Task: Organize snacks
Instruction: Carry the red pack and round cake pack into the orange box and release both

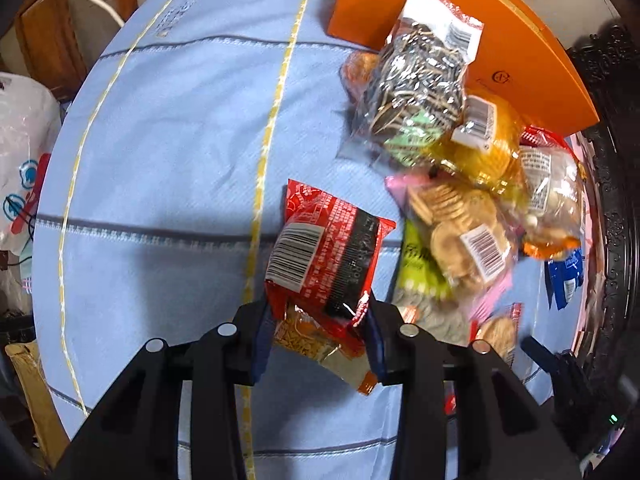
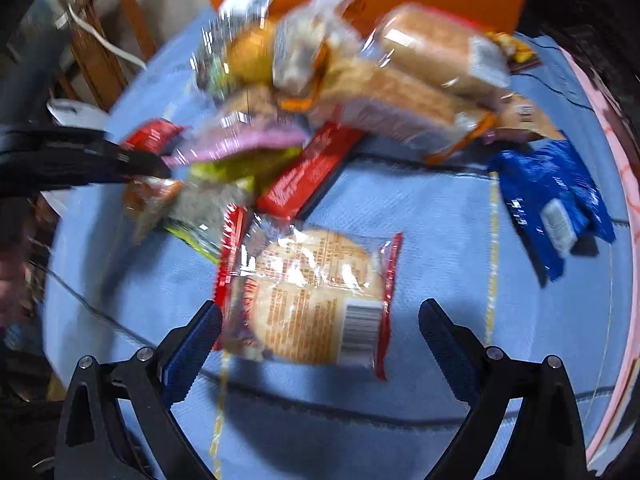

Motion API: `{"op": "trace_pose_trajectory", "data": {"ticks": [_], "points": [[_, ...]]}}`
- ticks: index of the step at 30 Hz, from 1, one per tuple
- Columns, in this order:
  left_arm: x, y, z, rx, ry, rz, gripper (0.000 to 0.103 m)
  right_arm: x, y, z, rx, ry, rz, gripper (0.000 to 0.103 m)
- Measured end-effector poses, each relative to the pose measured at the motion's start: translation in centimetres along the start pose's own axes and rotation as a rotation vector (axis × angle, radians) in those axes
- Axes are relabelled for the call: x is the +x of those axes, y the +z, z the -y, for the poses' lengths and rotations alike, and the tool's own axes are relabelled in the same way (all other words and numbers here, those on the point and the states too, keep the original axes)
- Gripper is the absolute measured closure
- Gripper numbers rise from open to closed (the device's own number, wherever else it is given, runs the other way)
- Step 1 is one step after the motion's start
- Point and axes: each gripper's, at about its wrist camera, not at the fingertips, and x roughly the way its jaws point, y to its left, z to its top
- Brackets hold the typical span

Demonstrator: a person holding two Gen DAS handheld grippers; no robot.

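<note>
My left gripper (image 1: 318,322) is shut on a red and black snack packet (image 1: 328,252), with a gold-orange packet (image 1: 320,342) also between its fingers, above the blue tablecloth (image 1: 160,140). A heap of snack packets lies to its right: sunflower seeds (image 1: 416,84), round crackers (image 1: 456,228), a yellow packet (image 1: 488,140). My right gripper (image 2: 320,340) is open, its fingers on either side of a clear red-edged round pastry packet (image 2: 312,300) lying on the cloth. The left gripper's arm (image 2: 80,156) shows at the left of the right wrist view.
An orange box (image 1: 460,12) stands behind the heap. A blue packet (image 2: 552,196) lies at the right, near the table's pink edge (image 2: 624,200). A red bar packet (image 2: 308,172) lies mid-table. Wooden chairs (image 1: 48,40) and a white plastic bag (image 1: 20,160) stand beyond the left edge.
</note>
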Motion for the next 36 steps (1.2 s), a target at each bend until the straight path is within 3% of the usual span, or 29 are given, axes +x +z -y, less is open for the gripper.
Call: {"op": "trace_pose_trajectory", "data": {"ticks": [3,5,22,30,36], "points": [[0.0,-0.4,-0.7,-0.016,-0.013,0.001,0.066,0.6,0.1,-1.5,-0.113,-0.075,0.012,0.009],[-0.1,-0.8,-1.1,-0.016,-0.018,0.004,0.066,-0.1,0.4,-1.4,-0.118,-0.041,0.017,0.028],[-6.0,0.0,-0.2,0.032,-0.075,0.125,0.066,-9.4,0.8,4.9,0.073,0.093,0.182,0.029],[-9.8,2.8,3.5,0.104,-0.115,0.208,0.066,-14.4,7.0,6.9,0.095,0.067,0.359,0.029],[-12.4,8.2,6.3,0.138,-0.15,0.29,0.066,-16.4,13.1,9.6,0.149,0.02,0.471,0.029]]}}
